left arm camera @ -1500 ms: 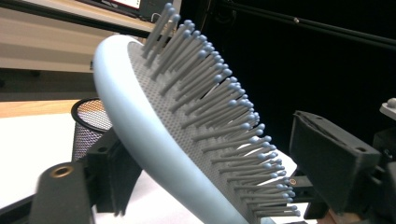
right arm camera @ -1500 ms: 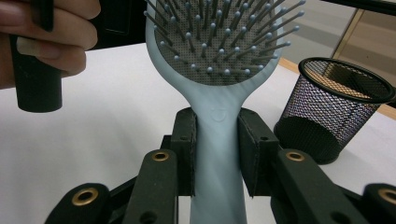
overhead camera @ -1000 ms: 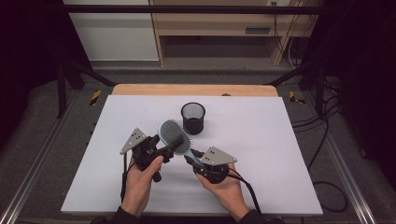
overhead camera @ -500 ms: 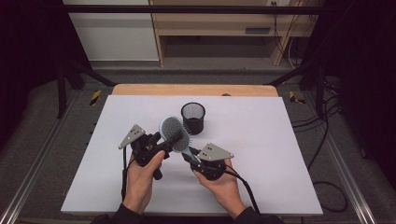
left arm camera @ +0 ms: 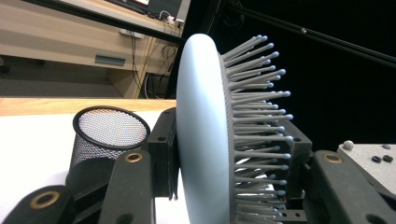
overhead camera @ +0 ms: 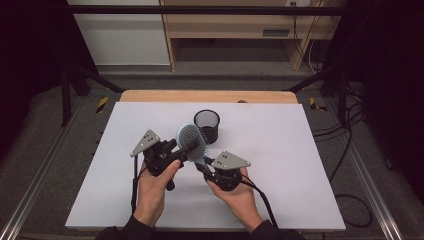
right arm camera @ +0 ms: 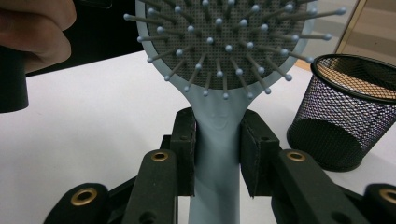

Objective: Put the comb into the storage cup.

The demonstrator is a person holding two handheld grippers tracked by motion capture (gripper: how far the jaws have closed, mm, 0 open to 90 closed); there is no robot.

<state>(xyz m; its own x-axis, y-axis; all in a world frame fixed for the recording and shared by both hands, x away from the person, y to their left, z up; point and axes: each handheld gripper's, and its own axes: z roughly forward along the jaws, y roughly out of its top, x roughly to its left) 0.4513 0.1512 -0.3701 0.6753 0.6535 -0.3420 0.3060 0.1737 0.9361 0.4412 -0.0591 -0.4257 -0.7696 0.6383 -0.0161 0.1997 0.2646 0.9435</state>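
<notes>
A light-blue hairbrush (overhead camera: 189,136) with grey bristles is held between both grippers above the white table (overhead camera: 300,150). My right gripper (right arm camera: 217,154) is shut on its handle (right arm camera: 217,140), with the head (right arm camera: 224,42) rising above the pads. My left gripper (left arm camera: 229,158) takes the head (left arm camera: 201,130) edge-on: one pad lies on its smooth back, the other against the bristle tips. Its jaws have just been closing with the head between them. In the high view the left gripper (overhead camera: 184,148) and right gripper (overhead camera: 202,163) meet at the brush.
A black mesh cup (overhead camera: 207,125) stands upright just behind the brush, also seen as the cup (right arm camera: 350,112) and the cup (left arm camera: 107,135). A wooden strip (overhead camera: 210,96) edges the table's far side. The white surface spreads wide on both sides of the hands.
The left gripper's jaws have closed in on the brush head. Both hands and the brush have stayed nearly in place.
</notes>
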